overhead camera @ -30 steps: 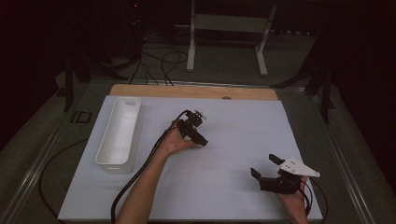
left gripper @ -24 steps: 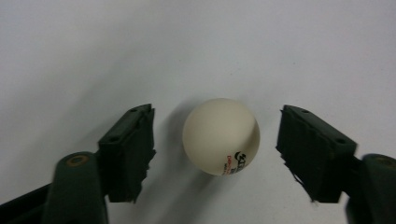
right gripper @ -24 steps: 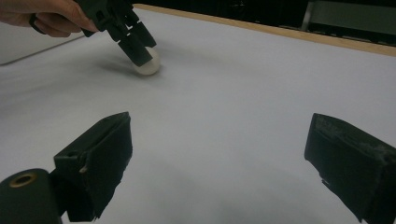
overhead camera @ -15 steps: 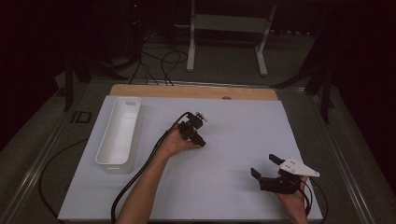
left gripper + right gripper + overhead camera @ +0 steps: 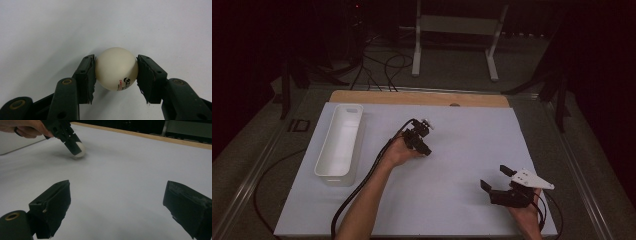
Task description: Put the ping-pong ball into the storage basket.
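Left gripper (image 5: 116,72) jaws just closed onto the ball (image 5: 116,68); white table (image 5: 462,150), dark room

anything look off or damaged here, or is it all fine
Nothing is spilled or askew. One small thing: the black pads on the left gripper look frayed and ragged along their lower edges where its fingers press the white ball. The white bin sits upright on the table.
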